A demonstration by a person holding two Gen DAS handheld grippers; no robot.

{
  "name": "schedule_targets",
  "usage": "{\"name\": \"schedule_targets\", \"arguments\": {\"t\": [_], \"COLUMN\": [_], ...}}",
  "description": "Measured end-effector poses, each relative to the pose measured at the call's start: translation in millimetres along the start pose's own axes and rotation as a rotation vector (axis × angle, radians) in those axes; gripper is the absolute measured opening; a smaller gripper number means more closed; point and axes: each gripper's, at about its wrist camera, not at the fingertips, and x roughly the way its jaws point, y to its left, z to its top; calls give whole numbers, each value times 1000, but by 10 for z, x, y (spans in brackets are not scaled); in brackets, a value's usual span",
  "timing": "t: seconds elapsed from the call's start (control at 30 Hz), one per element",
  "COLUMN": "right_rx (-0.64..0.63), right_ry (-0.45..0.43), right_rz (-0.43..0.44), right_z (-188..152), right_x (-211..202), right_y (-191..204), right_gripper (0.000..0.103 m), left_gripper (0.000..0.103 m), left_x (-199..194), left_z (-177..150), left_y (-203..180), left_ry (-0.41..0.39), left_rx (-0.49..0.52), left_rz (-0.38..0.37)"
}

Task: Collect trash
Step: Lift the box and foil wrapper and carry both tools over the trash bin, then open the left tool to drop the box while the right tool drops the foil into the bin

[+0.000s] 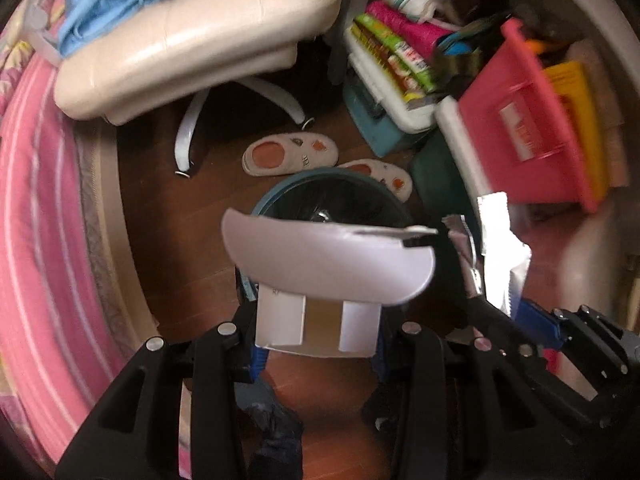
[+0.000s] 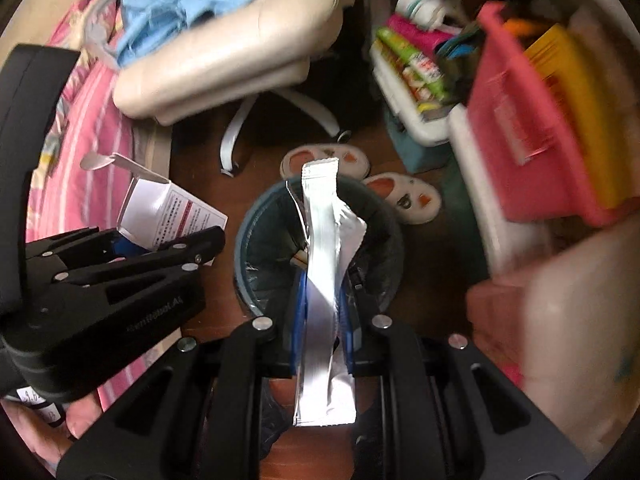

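Observation:
A small white cardboard box (image 1: 320,320) with its lid flap open sits between the blue pads of my left gripper (image 1: 318,344), which is shut on it. Straight below stands a round blue-rimmed bin (image 1: 276,196) with a black liner, on the wooden floor. My right gripper (image 2: 322,320) is shut on a long silver foil wrapper (image 2: 320,240) that hangs over the bin (image 2: 244,240). The left gripper (image 2: 152,240) and its box (image 2: 172,208) show at the left of the right wrist view. The wrapper (image 1: 500,248) and the right gripper (image 1: 504,312) show at the right of the left wrist view.
A cream office chair (image 1: 192,40) with blue cloth on it stands beyond the bin. Two white slippers (image 1: 288,156) lie just past the rim. Pink bedding (image 1: 40,220) runs along the left. A pink basket (image 1: 532,128) and stacked storage boxes (image 1: 384,80) crowd the right.

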Motion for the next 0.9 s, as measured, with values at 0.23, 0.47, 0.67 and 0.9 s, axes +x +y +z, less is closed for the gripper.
{"name": "schedule_targets", "arguments": {"t": [0.23, 0.47, 0.67, 0.9], "right_rx": [-35, -32, -34, -34], "right_ry": [56, 71, 77, 81], "right_rz": [-12, -27, -29, -23], "right_z": [-44, -67, -68, -36], "right_x": [924, 1379, 1588, 1680], "right_y": [-127, -245, -262, -259], "right_gripper": [16, 18, 24, 53], "left_gripper": [39, 39, 39, 67], "left_x": [827, 1245, 1466, 1544], "left_z": [-29, 10, 61, 138], "left_y": [103, 164, 237, 286], "left_ry": [30, 36, 45, 38], "left_rx": [-10, -5, -7, -22], "left_rz": [18, 28, 27, 14]}}
